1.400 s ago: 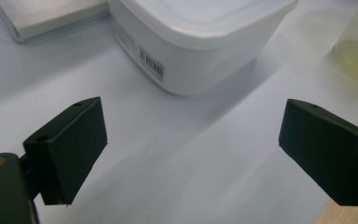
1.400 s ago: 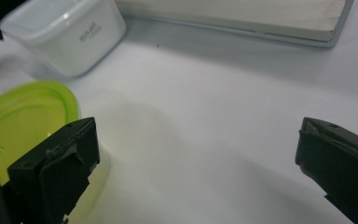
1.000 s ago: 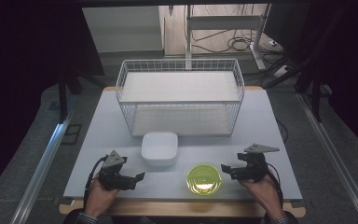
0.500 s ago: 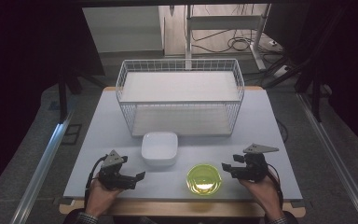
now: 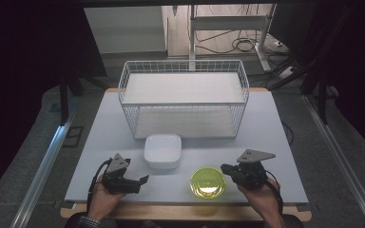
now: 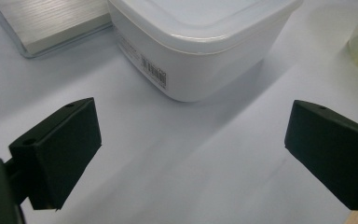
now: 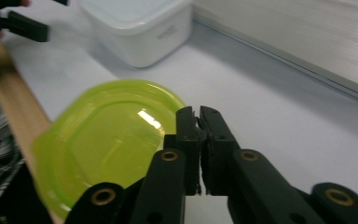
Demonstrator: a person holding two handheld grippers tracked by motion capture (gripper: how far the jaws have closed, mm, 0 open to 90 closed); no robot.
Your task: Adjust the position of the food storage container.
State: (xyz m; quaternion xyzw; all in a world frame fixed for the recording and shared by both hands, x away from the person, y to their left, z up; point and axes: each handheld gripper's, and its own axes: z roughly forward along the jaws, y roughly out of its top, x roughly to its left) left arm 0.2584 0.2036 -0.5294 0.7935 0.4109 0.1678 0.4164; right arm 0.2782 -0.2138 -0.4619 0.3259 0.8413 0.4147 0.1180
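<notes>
Green lid (image 5: 208,182) lies near the table's (image 5: 275,142) front edge, just left of the right gripper (image 5: 226,169); the white box (image 5: 162,151) sits between both hands. Left gripper view: jaws wide apart, empty, facing the box (image 6: 200,42). Right gripper view: jaws have just closed together, holding nothing, at the lid's (image 7: 107,140) right rim.
</notes>
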